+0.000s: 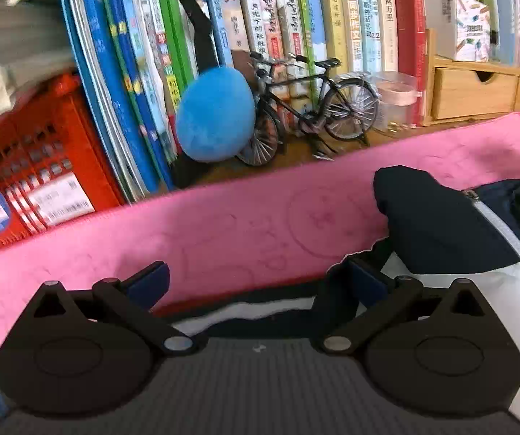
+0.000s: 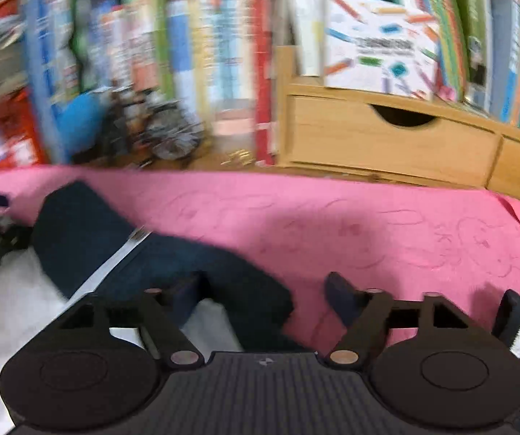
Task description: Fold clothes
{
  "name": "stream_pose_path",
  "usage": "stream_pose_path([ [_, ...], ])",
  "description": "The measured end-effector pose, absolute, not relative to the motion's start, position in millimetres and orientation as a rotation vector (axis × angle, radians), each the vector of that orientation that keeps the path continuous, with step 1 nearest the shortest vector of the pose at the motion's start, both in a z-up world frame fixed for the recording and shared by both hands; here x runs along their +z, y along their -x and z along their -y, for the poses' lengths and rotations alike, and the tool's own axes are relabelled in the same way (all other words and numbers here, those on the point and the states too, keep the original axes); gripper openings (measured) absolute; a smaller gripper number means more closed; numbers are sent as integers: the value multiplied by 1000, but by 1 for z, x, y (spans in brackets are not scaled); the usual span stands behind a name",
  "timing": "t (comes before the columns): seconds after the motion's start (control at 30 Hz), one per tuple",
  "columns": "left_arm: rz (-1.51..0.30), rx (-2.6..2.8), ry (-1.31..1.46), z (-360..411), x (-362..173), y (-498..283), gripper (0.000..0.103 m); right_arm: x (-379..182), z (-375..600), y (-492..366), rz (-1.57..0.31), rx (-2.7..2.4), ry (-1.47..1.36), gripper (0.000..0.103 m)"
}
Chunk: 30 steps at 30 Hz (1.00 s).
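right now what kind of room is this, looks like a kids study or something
Probably a home study or child's room, with a desk or table used for folding. A packed row of children's books lines the back, a model bicycle and wooden drawer unit stand before it, and a navy-and-white garment lies on a pink cloth.

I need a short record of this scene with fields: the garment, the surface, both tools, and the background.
garment: navy and white zip jacket, lying crumpled on the cloth
surface: pink cloth with faint drawn patterns
left tool: open, nothing between its pads
right tool: open over the jacket's edge, pads not pressing on it
background: row of upright books, blue plush ball, small model bicycle, wooden drawer box, red plastic crate
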State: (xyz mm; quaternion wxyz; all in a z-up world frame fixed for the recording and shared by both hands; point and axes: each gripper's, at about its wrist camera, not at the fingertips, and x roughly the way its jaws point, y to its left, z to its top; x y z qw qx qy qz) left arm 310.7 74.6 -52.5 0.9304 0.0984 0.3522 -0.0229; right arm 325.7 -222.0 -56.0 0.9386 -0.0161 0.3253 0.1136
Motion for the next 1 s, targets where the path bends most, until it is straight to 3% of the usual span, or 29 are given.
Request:
stream_pose_path([
  [0.1, -694, 37, -280, -67, -39, -298, 102, -40, 223, -307, -605, 223, 33, 62],
  [0.23, -538, 1, -289, -67, -10, -244, 101, -20, 242, -233, -532, 336, 83, 63],
  [0.4, -530, -53, -292, -62, -6, -209, 103, -26, 322, -200, -616, 43, 80, 63],
  [0.5, -559, -6, -371, -57, -18, -201, 103, -37, 404, -201, -730, -380, 80, 39],
  [0.57, -580, 31, -408, -63, -25, -194, 103, -28, 441, -175, -668, -720, 119, 43],
  [0.7, -652, 64, -362, -72, -32, -194, 103, -5, 455, -123, -528, -868, 137, 67],
  [0.9, -638, 34, -289, -65, -21, -189, 103, 9, 394, -109, -482, -303, -91, 67],
  [0.97, -627, 0, -276, -55, -17, -189, 103, 0, 355, -134, -573, -45, -183, 64],
  [1.0, -621, -17, -278, -50, -18, -189, 103, -8, 336, -150, -615, 60, -231, 57],
])
